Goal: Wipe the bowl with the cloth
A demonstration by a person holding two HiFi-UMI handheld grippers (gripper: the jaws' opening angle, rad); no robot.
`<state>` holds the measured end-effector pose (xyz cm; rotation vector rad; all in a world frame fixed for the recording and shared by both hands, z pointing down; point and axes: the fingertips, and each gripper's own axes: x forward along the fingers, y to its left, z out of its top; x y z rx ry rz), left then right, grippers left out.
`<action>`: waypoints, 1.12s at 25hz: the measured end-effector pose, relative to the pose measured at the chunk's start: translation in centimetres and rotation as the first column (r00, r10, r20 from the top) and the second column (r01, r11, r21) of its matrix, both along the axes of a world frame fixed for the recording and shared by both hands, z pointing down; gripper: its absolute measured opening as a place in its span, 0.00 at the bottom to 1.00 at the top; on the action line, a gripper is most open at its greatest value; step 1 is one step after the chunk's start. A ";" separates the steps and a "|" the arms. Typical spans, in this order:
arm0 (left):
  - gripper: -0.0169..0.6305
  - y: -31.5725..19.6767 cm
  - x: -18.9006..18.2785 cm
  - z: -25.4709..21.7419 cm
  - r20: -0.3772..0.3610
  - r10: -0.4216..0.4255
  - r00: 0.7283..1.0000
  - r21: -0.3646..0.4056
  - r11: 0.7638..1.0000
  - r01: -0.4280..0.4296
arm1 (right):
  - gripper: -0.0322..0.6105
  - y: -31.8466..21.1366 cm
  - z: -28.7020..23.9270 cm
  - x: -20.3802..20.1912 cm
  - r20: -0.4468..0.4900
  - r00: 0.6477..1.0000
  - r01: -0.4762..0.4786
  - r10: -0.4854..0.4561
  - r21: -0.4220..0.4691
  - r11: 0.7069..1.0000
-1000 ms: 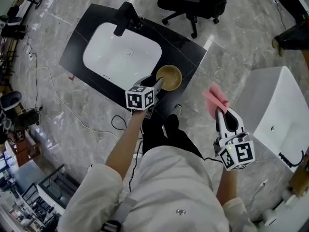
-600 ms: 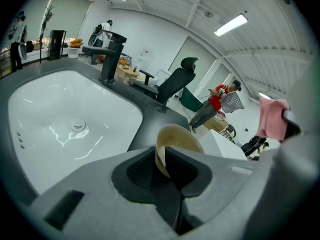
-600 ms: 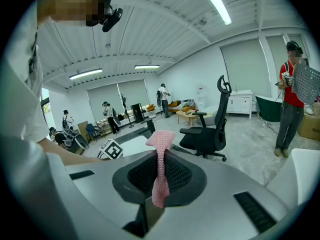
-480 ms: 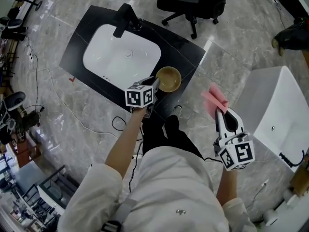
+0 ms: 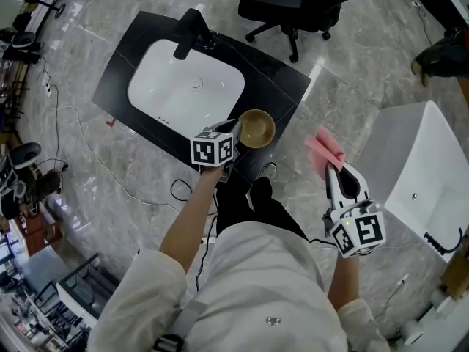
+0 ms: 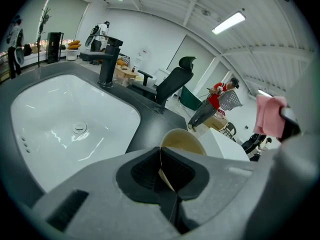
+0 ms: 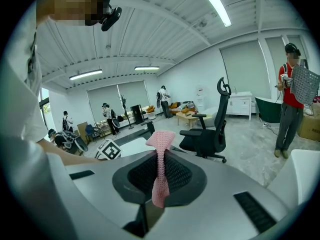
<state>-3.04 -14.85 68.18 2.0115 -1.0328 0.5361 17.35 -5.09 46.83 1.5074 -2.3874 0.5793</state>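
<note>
A white sink basin (image 5: 176, 90) is sunk into the left part of a dark desk (image 5: 282, 75), with a black faucet (image 5: 189, 29) standing at its far rim. A black cable (image 5: 80, 145) trails over the marble floor (image 5: 110, 189) to the left of the desk.

Just right of the basin, the left tool (image 5: 235, 127) reaches in from the near side. Its jaws have just been closing and now pinch the near rim of the tan bowl (image 5: 257, 127), with the thin wall of the bowl standing between the two dark pads. The bowl lies over the right end of the desk, close beside the basin and near the front edge, with its opening facing up. Whether it rests on the desk or is raised off it cannot be told.

A black office chair (image 5: 293, 2) stands on the floor beyond the desk.

Further right, well apart from the bowl, the right tool (image 5: 331, 169) is held over the floor. Its jaws are clamped on a pink cloth (image 5: 325, 149), which is gathered into a narrow strip between the pads and fans out past the tips. At the far right stands a white tub (image 5: 429, 171).
</note>
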 end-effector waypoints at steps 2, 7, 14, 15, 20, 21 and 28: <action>0.06 0.2 -0.2 -0.8 0.007 -0.006 1.000 0.007 1.000 0.006 | 0.08 -0.1 -0.3 -0.2 0.006 1.000 0.002 -0.002 0.013 1.000; 0.06 0.2 -0.9 -4.5 0.014 -0.029 0.999 0.040 0.999 0.029 | 0.08 -0.8 -1.8 -1.1 0.029 0.999 0.021 -0.023 0.061 0.998; 0.06 0.2 -1.3 -11.5 -0.039 -0.066 0.997 0.115 0.991 0.070 | 0.08 -2.4 -6.4 -3.1 0.050 0.995 0.070 -0.081 0.185 0.980; 0.06 -0.1 -1.4 -12.3 -0.039 -0.067 0.997 0.131 0.989 0.072 | 0.08 -2.8 -7.2 -3.5 0.051 0.994 0.079 -0.092 0.209 0.975; 0.06 -0.7 -1.5 -15.1 -0.028 -0.078 0.997 0.190 0.978 0.082 | 0.08 -3.6 -10.1 -5.2 0.054 0.989 0.117 -0.139 0.293 0.949; 0.06 -0.7 -1.3 -15.6 -0.034 -0.078 0.996 0.200 0.976 0.084 | 0.08 -3.6 -10.5 -5.5 0.055 0.988 0.123 -0.146 0.303 0.945; 0.06 0.6 1.1 -18.9 -0.080 -0.059 0.995 0.260 0.963 0.078 | 0.08 -2.8 -9.5 -8.8 0.000 0.976 0.208 -0.217 0.290 0.934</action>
